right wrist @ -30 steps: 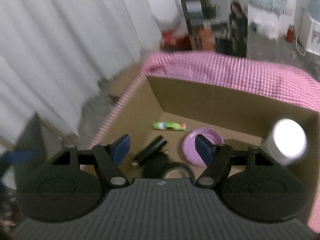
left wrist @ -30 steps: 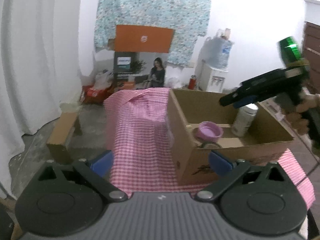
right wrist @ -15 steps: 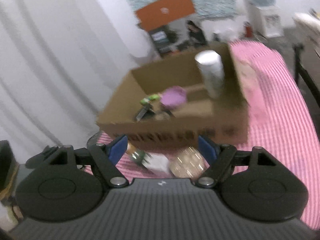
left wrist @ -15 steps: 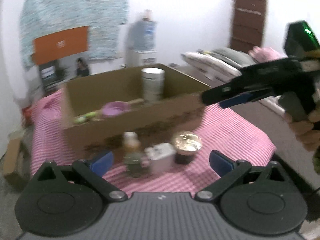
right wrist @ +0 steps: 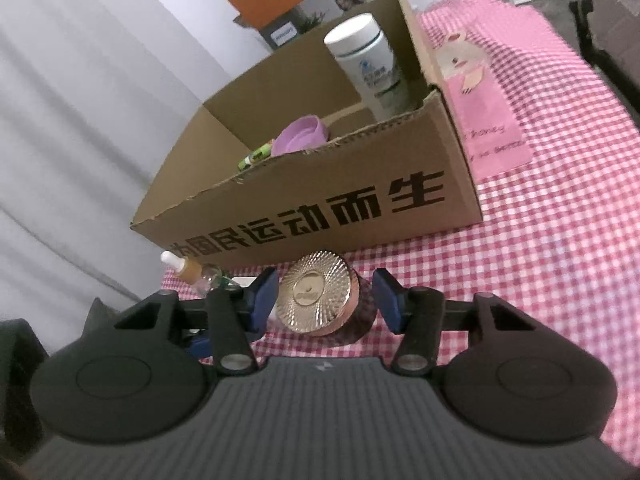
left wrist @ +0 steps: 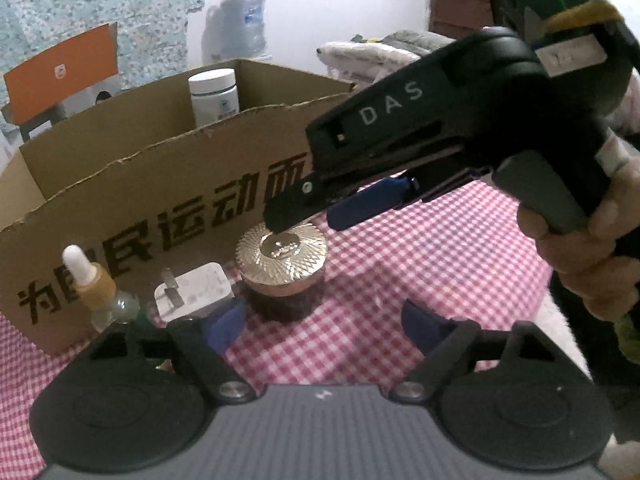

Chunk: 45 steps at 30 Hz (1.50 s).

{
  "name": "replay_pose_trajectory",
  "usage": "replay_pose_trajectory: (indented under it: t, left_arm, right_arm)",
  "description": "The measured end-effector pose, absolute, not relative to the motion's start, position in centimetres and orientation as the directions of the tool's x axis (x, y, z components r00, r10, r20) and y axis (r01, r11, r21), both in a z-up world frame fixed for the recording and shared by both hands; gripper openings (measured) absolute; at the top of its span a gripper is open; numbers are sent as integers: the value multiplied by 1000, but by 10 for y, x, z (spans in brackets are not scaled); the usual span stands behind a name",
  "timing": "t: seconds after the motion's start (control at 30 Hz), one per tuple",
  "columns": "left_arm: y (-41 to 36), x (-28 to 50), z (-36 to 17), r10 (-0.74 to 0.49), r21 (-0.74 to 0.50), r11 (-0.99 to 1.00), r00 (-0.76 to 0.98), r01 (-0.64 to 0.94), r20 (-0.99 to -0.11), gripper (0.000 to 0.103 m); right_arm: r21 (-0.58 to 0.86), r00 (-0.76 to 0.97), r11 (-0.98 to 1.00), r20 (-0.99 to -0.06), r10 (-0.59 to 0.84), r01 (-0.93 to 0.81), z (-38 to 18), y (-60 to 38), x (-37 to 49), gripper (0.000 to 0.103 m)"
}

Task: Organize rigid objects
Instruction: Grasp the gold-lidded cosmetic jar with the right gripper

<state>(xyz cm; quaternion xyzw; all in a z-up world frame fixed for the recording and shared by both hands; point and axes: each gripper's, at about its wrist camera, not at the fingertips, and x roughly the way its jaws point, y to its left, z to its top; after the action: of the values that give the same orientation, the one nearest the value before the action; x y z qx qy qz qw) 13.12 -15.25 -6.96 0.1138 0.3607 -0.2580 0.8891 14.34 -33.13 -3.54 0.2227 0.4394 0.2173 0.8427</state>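
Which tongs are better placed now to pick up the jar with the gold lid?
The right tongs: the jar with the gold lid sits between their closing pads, not yet clearly gripped. The left tongs are closing on nothing, nearer the white charger.

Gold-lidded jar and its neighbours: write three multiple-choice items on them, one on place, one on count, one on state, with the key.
1. Where does the gold-lidded jar stand?
A. inside the cardboard box
B. on the checked cloth in front of the cardboard box
C. on the floor

2. How many things stand on the cloth along the box's front?
A. one
B. three
C. five

3. How does the white bottle in the box stand?
A. upright, capped
B. on its side
C. upside down

Key: 1 B, it is on the checked cloth outside the cardboard box. 2 B, dropper bottle, white plug, jar. 3 A, its cap is on top.
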Motion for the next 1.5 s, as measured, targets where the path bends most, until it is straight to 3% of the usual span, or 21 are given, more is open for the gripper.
replay_pose_trajectory:
  t: [0.27, 0.83, 1.07, 1.27, 1.4, 1.5]
  left_arm:
    - [-162, 143, -78, -374, 16, 843, 607, 537, -701, 85]
    - [-200, 139, -77, -513, -23, 734, 532, 679, -674, 85]
    - [-200, 149, -74, -464, 10, 764, 560, 646, -687, 84]
    - [-204, 162, -75, -415, 40, 783, 568, 621, -711, 71]
    - [-209, 165, -77, -412, 41, 776, 555, 629, -723, 57]
    - [-213, 162, -76, -398, 65, 776, 566, 627, -722, 56]
  right_arm:
    - [609, 463, 776, -646, 607, -167, -49, -332, 163, 45]
    - [605, 521, 795, -662, 540, -55, -51, -389, 119, 46]
    - [632, 551, 774, -636, 541, -31, -52, -403, 107, 46]
    - [648, 561, 761, -623, 546, -21, -56, -408, 109, 47]
    - [661, 560, 750, -619, 551, -8, -60, -406, 112, 47]
    - [668, 558, 744, -614, 558, -8, -61, -405, 111, 47]
